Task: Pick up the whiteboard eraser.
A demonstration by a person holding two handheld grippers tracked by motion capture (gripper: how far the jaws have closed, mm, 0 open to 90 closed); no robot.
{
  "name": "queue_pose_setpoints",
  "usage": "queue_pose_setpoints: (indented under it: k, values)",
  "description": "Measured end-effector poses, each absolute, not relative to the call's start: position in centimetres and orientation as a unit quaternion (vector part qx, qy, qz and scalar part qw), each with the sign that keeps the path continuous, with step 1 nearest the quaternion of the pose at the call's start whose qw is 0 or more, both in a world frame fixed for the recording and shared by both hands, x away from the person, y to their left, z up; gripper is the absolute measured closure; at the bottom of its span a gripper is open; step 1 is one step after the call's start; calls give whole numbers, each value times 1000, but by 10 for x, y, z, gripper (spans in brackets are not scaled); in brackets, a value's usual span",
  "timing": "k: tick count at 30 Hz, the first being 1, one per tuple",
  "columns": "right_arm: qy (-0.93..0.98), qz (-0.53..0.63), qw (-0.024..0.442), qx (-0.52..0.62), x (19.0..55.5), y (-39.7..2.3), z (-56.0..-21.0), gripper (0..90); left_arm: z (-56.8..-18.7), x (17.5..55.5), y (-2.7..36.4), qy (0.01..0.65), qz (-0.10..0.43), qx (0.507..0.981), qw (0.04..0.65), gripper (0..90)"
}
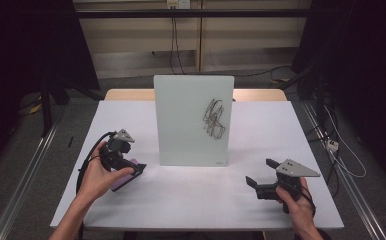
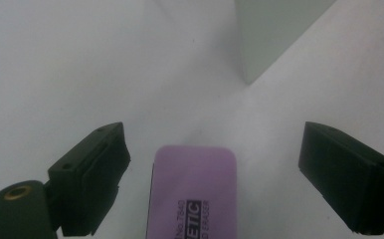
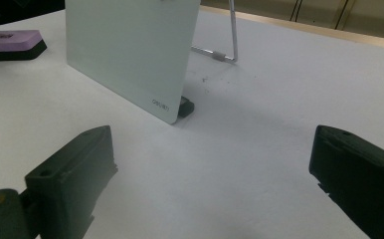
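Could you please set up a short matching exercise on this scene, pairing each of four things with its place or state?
Things:
1. purple eraser
2. whiteboard
3. left gripper
4. right gripper

Places or states:
A. stands upright at mid-table, with black scribbles on its right side
B. open, with bare table between its jaws
C. lies flat on the table, left of the board
D. open, with its jaws on either side of the eraser, not touching it

Pairs: 1-C, 2-A, 3-D, 4-B
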State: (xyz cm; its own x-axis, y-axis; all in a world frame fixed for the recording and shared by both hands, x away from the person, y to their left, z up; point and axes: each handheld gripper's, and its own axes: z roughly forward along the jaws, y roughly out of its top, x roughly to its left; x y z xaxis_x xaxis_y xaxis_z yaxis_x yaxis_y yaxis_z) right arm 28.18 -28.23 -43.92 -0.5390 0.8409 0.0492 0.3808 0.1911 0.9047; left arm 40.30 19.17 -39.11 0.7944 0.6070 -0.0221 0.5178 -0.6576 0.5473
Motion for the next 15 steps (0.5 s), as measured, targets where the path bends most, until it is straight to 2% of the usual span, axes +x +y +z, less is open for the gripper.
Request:
queue_pose_setpoints:
  k: [15]
  values:
    - [734, 481, 240, 416, 282, -282, -439, 40, -402, 397, 208, 309, 79, 916, 245, 109]
